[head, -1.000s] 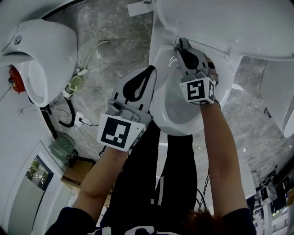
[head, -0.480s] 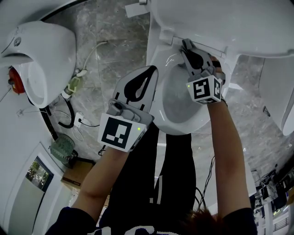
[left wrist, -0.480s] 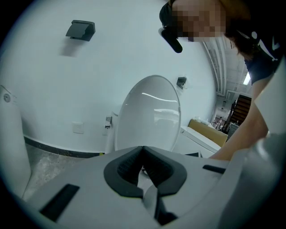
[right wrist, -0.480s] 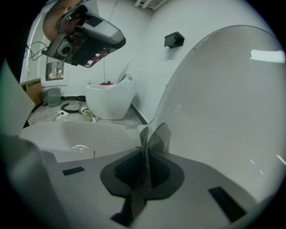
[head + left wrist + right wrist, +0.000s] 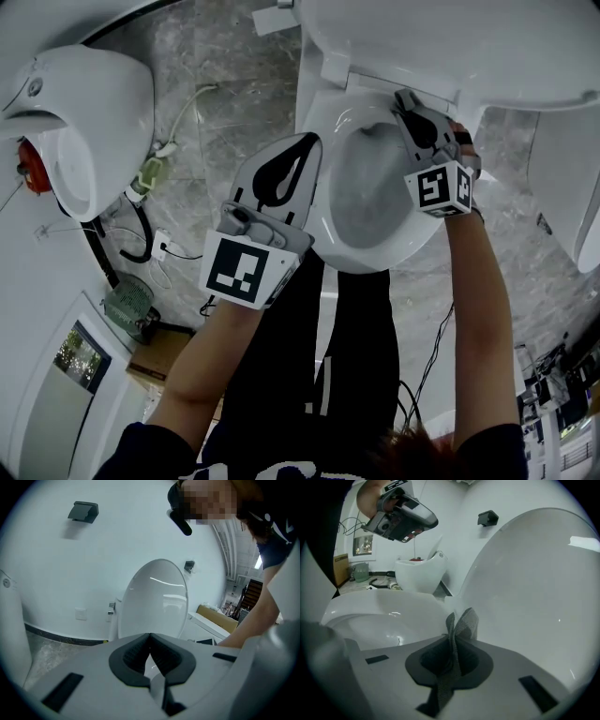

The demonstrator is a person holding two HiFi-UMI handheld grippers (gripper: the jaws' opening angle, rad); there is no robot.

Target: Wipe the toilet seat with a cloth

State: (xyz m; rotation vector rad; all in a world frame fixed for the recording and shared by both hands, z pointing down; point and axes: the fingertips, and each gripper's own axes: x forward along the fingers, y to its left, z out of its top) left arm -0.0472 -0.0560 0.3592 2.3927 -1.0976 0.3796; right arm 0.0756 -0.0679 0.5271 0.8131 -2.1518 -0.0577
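The right gripper (image 5: 409,97) pinches a grey cloth (image 5: 461,624) at the toilet bowl's (image 5: 405,251) rear right rim by the raised lid (image 5: 534,588), while the left gripper (image 5: 302,145), jaws pressed together on nothing, hovers at the bowl's left.

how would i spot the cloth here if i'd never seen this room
Start at the white toilet the person stands over, with its lid raised. The right gripper sits at the back of its rim, and the cloth is pinched in its jaws: a small grey mesh scrap, the only dark woven thing against the glossy white.
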